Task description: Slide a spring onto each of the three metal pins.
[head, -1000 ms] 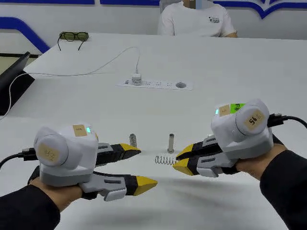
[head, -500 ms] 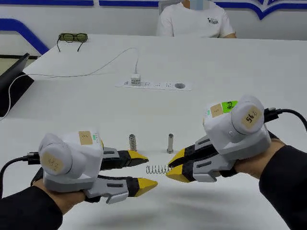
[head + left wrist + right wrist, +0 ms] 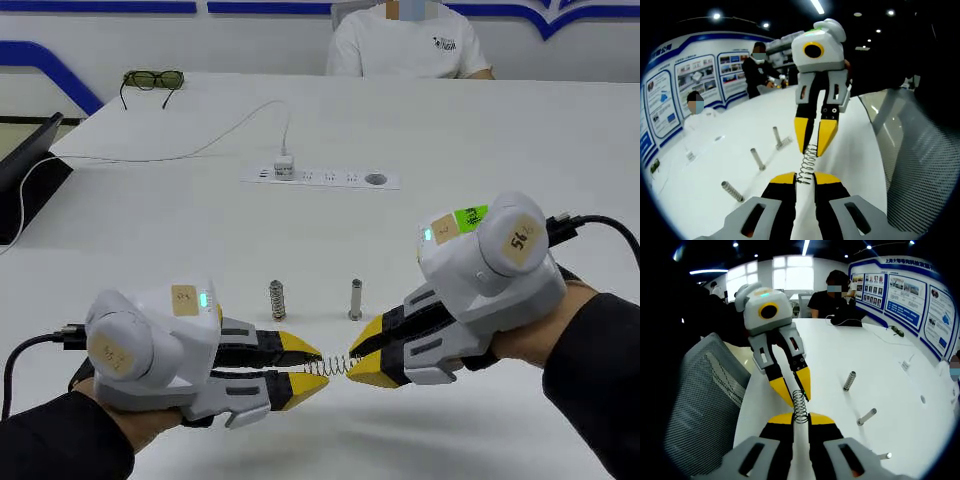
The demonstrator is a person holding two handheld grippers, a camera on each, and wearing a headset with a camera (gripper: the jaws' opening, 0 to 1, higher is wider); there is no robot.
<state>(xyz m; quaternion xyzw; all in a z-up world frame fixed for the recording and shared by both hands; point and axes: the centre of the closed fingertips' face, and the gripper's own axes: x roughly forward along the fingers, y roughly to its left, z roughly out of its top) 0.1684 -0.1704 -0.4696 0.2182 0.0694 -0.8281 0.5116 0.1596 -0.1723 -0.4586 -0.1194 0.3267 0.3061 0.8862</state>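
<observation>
The spring (image 3: 334,365) hangs above the white table (image 3: 200,230) at the near middle. It lies level, with its long axis running left to right. The left gripper (image 3: 322,367) has its jaws narrowed onto the spring's left end. The right gripper (image 3: 352,360) pinches the right end. Just beyond stand a bare pin (image 3: 355,298) and, to its left, a sprung pin (image 3: 277,298), both upright.

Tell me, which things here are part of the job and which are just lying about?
Part of the job:
loose spring, gripped at either end by the left claw and the right claw
pin already wearing a spring
bare pin
third pin

Just lying about:
glasses
power strip
white cable
</observation>
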